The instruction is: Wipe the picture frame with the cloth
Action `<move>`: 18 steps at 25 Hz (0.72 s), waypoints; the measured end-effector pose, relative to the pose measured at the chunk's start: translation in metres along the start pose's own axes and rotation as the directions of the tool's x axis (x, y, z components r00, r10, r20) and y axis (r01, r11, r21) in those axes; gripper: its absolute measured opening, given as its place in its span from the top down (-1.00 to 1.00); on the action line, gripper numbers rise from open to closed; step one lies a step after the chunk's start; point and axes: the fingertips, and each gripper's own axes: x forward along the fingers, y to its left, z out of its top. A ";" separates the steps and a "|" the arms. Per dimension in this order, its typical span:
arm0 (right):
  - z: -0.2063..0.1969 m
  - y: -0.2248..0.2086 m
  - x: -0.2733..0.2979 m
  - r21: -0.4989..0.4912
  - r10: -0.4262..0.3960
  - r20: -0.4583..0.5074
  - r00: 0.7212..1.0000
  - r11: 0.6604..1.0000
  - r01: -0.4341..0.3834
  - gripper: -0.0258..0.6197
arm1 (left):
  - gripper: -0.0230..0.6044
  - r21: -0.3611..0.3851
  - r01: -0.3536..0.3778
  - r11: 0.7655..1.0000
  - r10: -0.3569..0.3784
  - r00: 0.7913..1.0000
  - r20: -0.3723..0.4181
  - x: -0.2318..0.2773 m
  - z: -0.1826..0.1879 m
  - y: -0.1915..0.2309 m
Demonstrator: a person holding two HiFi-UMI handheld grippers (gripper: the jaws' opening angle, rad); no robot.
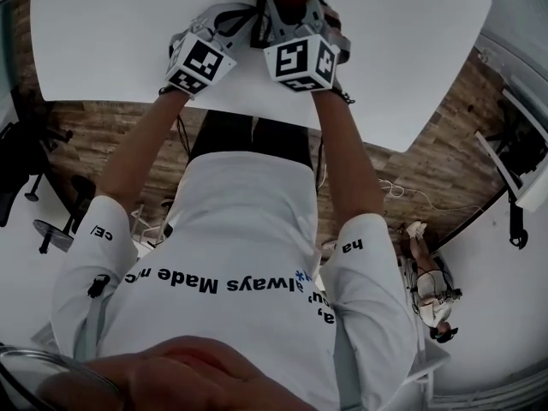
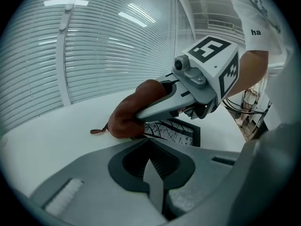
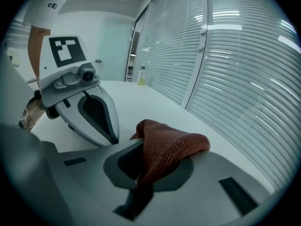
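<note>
Our right gripper (image 3: 141, 180) has its jaws closed tight on the rust-red cloth (image 3: 171, 147), and the bunched cloth sits over one end of the frame (image 2: 178, 133), which lies flat on the white table (image 2: 56, 135). Our left gripper (image 2: 153, 175) is just beside it, jaws together, holding nothing

Bright light strips (image 2: 136, 14) are glaring at the upper middle of the left gripper view and streaking across the blinds (image 2: 94, 46). The head view is running dim, its white table (image 1: 103, 41) looking grey along the top. Both gripper views are bending strongly and darkening to black at the corners. The cloth (image 3: 171, 147) is showing a sharp weave at the centre, while the lower edge is going soft.
</note>
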 end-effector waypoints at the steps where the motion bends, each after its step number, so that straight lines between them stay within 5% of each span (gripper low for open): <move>1: -0.004 0.003 0.003 -0.018 0.007 -0.016 1.000 1.000 -0.007 0.83 | 0.92 -0.003 0.001 1.000 -0.001 1.000 -0.001 0.001 -0.001 0.000; 18: -0.021 0.063 -0.027 -0.029 0.085 -0.053 0.995 0.996 -0.086 0.83 | 0.92 0.022 -0.009 1.000 0.009 1.000 0.019 -0.015 -0.002 -0.007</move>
